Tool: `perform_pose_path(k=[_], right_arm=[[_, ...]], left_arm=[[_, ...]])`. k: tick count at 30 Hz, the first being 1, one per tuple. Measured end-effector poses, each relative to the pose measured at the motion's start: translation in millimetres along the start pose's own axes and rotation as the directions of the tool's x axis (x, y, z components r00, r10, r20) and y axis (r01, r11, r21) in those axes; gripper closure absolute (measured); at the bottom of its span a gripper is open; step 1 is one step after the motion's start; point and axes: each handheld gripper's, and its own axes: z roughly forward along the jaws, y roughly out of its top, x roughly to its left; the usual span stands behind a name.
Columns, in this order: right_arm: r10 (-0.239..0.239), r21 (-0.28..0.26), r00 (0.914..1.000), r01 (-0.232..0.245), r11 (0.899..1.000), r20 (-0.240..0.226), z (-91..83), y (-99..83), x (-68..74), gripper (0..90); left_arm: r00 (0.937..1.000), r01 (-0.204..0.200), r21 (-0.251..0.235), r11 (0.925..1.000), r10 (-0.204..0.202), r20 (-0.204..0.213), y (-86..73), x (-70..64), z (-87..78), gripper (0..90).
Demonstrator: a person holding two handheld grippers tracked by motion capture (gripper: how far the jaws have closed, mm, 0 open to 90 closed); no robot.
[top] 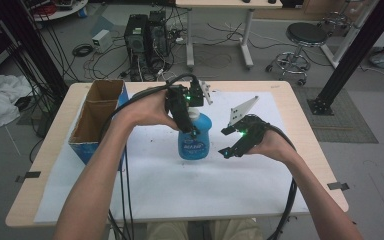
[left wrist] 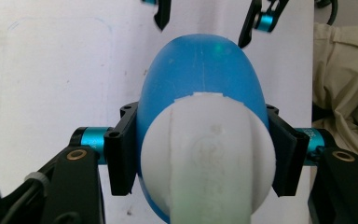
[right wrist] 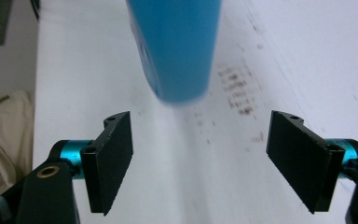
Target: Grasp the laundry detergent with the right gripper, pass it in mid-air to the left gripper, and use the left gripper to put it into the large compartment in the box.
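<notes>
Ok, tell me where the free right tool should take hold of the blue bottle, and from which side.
Grip the blue bottle low on its body, coming in level from the person's right. It stands upright on the white sheet, and the left tool already clamps the shoulders just under the white cap, so the top is taken. The right tool is open and faces the lower body, probably wide enough for it.

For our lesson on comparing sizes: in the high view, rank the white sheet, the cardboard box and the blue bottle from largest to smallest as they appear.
1. white sheet
2. cardboard box
3. blue bottle, held upright by the left gripper
</notes>
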Motion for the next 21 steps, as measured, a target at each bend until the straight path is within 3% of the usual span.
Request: perform_pose_path(k=[6, 7, 11, 13, 21], right_arm=[[0.026, 0.081, 0.9971, -0.031, 0.996, 0.071, -11.9, -11.0, -2.6, 21.3], [0.031, 0.088, 0.9967, -0.038, 0.995, 0.075, -13.9, -13.2, -2.9, 21.4], [0.049, 0.159, 0.9895, -0.07, 0.985, 0.136, -26.4, -30.8, -5.5, 21.2], [0.062, 0.172, 0.9859, -0.089, 0.981, 0.155, -30.2, -37.3, -6.4, 10.0], [0.088, 0.173, 0.9736, -0.125, 0.977, 0.211, -48.8, -53.9, -8.7, 10.2]], left_arm=[[0.9981, 0.053, 0.003, 0.9986, -0.053, -0.03, -11.2, 8.1, -28.1, 38.3], [0.9955, 0.082, 0.005, 0.9966, -0.082, -0.048, -17.0, 12.4, -44.8, 38.3], [0.9877, 0.133, -0.002, 0.9911, -0.132, -0.083, -27.1, 19.7, -78.3, 38.3], [0.9829, 0.158, -0.003, 0.9874, -0.157, -0.095, -31.7, 22.7, -92.7, 38.2], [0.9592, 0.243, 0.001, 0.9701, -0.24, -0.15, -56.7, 35.0, -141.9, 38.2]])
